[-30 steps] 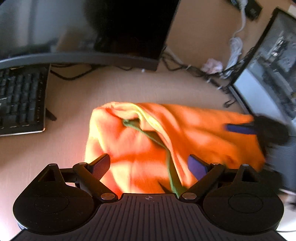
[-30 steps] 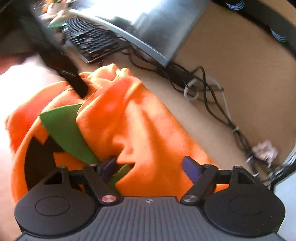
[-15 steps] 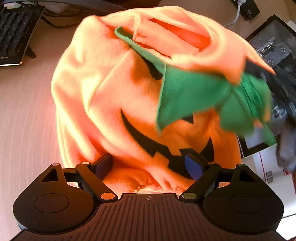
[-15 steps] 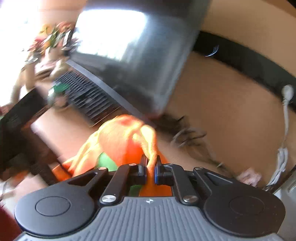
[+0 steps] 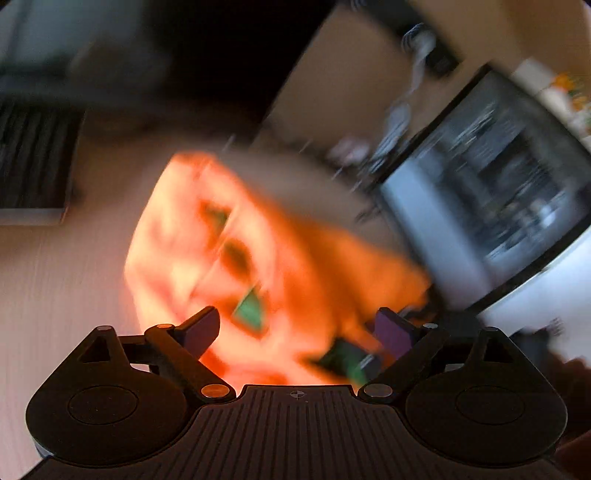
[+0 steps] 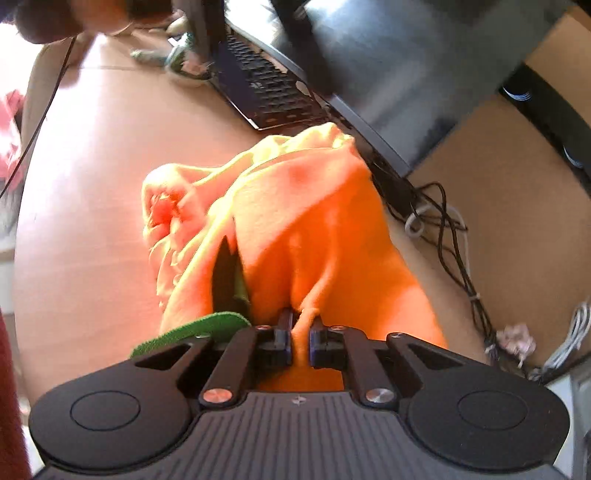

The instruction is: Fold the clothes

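Observation:
An orange pumpkin-face garment [image 6: 303, 229] with green trim and black patches lies bunched on the wooden desk [image 6: 96, 184]. My right gripper [image 6: 300, 332] is shut on a fold of its orange cloth, and a green flap hangs by its left finger. In the blurred left wrist view the same garment [image 5: 236, 266] lies ahead on the desk. My left gripper [image 5: 295, 328] hangs over its near edge, its jaws opening wide, with cloth beneath and between them and the pads not pressing on it.
A black keyboard [image 6: 266, 88] and a curved monitor [image 6: 391, 66] stand behind the garment. Cables [image 6: 443, 229] trail along the desk's back right. A second screen [image 5: 495, 206] stands to the right in the left wrist view. A person's hand [image 6: 66, 18] shows at top left.
The right gripper went from open over the garment to shut on its orange cloth and pulled it sideways. The left view swung; the garment, close and lifted half a second ago, now lies lower.

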`<state>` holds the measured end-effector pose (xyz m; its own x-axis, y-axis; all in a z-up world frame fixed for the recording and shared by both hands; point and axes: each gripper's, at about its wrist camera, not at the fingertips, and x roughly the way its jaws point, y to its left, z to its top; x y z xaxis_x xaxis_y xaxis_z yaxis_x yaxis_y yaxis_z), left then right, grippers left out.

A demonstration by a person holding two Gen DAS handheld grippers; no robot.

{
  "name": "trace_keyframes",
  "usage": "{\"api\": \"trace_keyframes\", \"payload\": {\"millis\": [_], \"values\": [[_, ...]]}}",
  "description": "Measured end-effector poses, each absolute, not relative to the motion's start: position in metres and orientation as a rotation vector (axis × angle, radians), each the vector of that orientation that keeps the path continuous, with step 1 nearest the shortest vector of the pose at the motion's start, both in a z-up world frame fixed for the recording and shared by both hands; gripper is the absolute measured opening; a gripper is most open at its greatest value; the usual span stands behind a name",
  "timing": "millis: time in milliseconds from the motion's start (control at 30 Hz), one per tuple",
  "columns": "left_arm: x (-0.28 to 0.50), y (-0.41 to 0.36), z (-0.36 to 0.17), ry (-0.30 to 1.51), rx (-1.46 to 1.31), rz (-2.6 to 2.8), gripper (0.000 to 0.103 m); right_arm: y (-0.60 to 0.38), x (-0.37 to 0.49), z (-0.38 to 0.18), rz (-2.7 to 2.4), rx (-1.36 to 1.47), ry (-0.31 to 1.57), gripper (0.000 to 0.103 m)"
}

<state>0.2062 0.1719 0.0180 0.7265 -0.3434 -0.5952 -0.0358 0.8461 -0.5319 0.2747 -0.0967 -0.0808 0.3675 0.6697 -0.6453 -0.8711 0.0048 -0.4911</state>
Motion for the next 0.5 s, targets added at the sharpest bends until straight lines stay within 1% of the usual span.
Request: {"api": "trace_keyframes", "payload": {"millis": [67,133,167,200,233,267,300,333,367,400,433,500], "values": [[0.229,0.165,0.024,0.725,-0.544,-0.204,0.097,-0.099,0.275,-0.077,1.219,-0.962,0.275,0.009],[0.253,0.159,0.013,0.771,-0.536,-0.172,0.097,-0.103,0.276,-0.069,1.212,-0.926,0.313,0.009],[0.263,0.157,0.005,0.811,-0.534,-0.14,0.096,-0.105,0.276,-0.065,1.207,-0.908,0.332,0.01],[0.269,0.156,-0.004,0.851,-0.537,-0.111,0.092,-0.107,0.277,-0.061,1.203,-0.89,0.351,0.017],[0.275,0.155,-0.012,0.886,-0.543,-0.087,0.09,-0.115,0.284,-0.05,1.187,-0.822,0.4,0.02],[0.277,0.153,-0.018,0.906,-0.549,-0.078,0.088,-0.123,0.292,-0.039,1.166,-0.754,0.446,0.028],[0.277,0.153,-0.022,0.908,-0.554,-0.084,0.088,-0.134,0.304,-0.028,1.138,-0.665,0.507,0.033],[0.276,0.153,-0.024,0.905,-0.558,-0.095,0.087,-0.144,0.316,-0.018,1.11,-0.573,0.573,0.035],[0.274,0.153,-0.025,0.901,-0.563,-0.107,0.083,-0.154,0.328,-0.011,1.093,-0.466,0.648,0.035],[0.273,0.152,-0.027,0.898,-0.567,-0.118,0.077,-0.164,0.34,-0.005,1.075,-0.356,0.722,0.037],[0.273,0.152,-0.028,0.893,-0.57,-0.128,0.073,-0.178,0.352,-0.003,1.063,-0.241,0.806,0.039],[0.274,0.154,-0.028,0.881,-0.574,-0.14,0.056,-0.19,0.363,-0.013,1.015,-0.119,0.896,0.047]]}}
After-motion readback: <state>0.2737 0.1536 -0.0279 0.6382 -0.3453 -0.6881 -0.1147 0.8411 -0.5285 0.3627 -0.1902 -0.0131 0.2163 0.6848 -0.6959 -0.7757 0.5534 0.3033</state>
